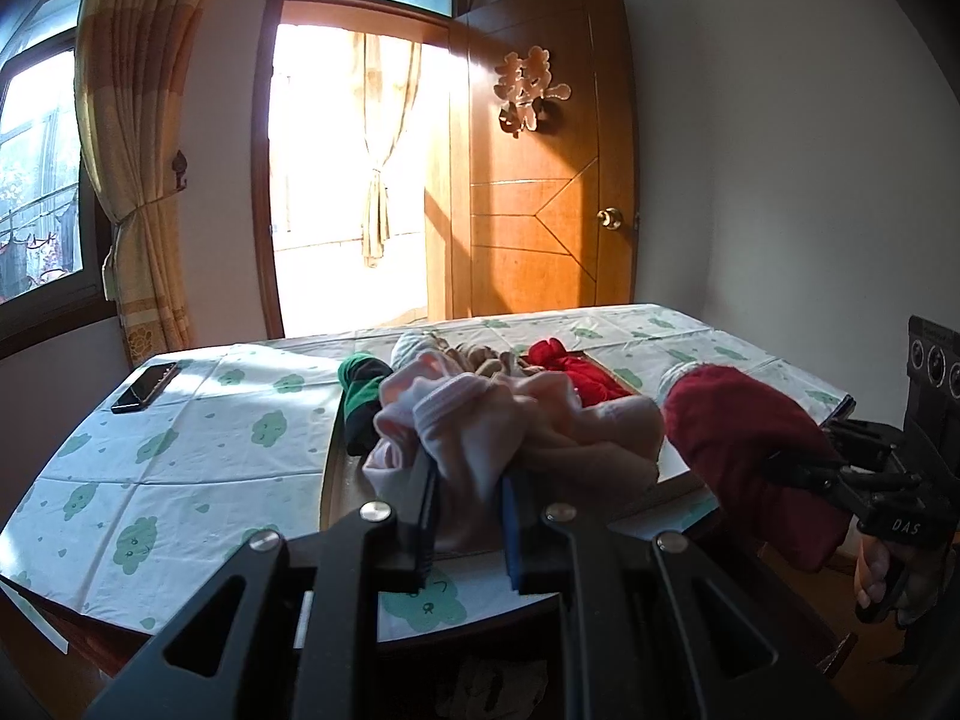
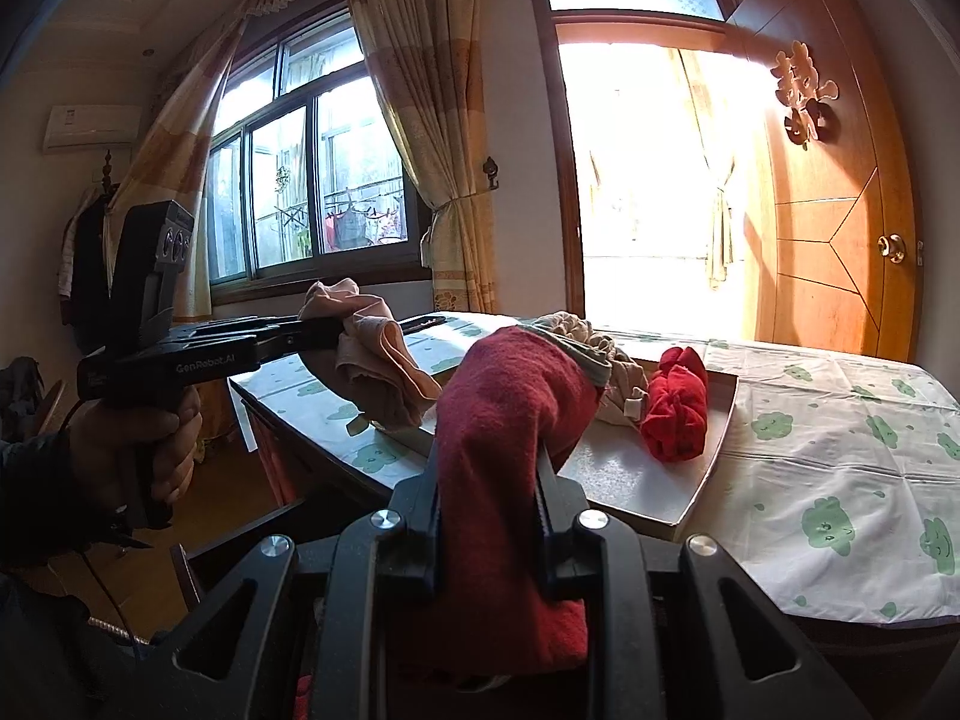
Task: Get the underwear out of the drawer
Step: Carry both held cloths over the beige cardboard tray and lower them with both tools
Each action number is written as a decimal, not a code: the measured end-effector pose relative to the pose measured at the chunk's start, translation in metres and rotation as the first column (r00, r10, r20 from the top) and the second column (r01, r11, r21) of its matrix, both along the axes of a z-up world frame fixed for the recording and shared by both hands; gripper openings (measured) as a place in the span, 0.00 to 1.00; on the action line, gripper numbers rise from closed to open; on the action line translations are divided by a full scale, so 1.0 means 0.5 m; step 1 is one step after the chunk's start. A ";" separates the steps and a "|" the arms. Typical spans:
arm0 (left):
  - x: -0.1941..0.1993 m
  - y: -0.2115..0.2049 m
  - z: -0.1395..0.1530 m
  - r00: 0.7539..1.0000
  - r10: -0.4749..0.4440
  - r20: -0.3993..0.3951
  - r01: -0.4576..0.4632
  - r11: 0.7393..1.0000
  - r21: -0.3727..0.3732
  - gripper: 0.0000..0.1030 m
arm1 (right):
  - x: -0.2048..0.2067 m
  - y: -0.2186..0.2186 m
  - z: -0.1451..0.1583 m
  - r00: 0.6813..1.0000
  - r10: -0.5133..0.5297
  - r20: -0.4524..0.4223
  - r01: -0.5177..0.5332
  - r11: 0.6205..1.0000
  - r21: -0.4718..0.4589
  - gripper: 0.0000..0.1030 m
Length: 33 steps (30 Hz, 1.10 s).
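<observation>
At nine o'clock on the bench (image 1: 180, 456) a phone (image 1: 144, 387) lies well clear of the work, but if you sweep the load that way it could be knocked off.

Your left gripper (image 1: 465, 483) has its fingers (image 1: 427, 516) closed tight on a pink underwear bundle (image 1: 480, 426), which hangs above the near end of the drawer (image 2: 684, 510), a shallow tray lying on the bench. The cloth bulges well beyond the pinch, so only a fold seems caught; a quick swing could let it slip out and drop back in, or onto the floor.

At twelve o'clock in the drawer a green piece (image 1: 360, 396), a beige heap (image 2: 594, 342) and a bright red piece (image 2: 675, 414) remain. The trailing pink cloth hangs just beside them, so you risk dragging a neighbour along or snagging the drawer's rim.

At three o'clock your right gripper (image 2: 489, 501) is shut on a dark red garment (image 2: 510, 408), which drapes thickly over both fingers. Its loose lower end hangs off the bench edge, and it may catch there as you carry it away.

The two loads hang near each other; bring your hands closer and the cloths could tangle.
</observation>
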<state>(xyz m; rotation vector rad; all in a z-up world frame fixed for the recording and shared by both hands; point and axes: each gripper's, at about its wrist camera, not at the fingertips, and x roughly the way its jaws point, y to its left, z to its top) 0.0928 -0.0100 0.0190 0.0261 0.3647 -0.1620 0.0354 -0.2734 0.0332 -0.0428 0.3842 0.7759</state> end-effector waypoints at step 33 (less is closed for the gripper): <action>0.205 0.057 -0.035 0.979 0.058 -0.195 -0.065 0.998 -0.026 0.15 | 0.234 0.060 0.038 0.999 -0.043 -0.007 0.041 0.978 -0.204 0.25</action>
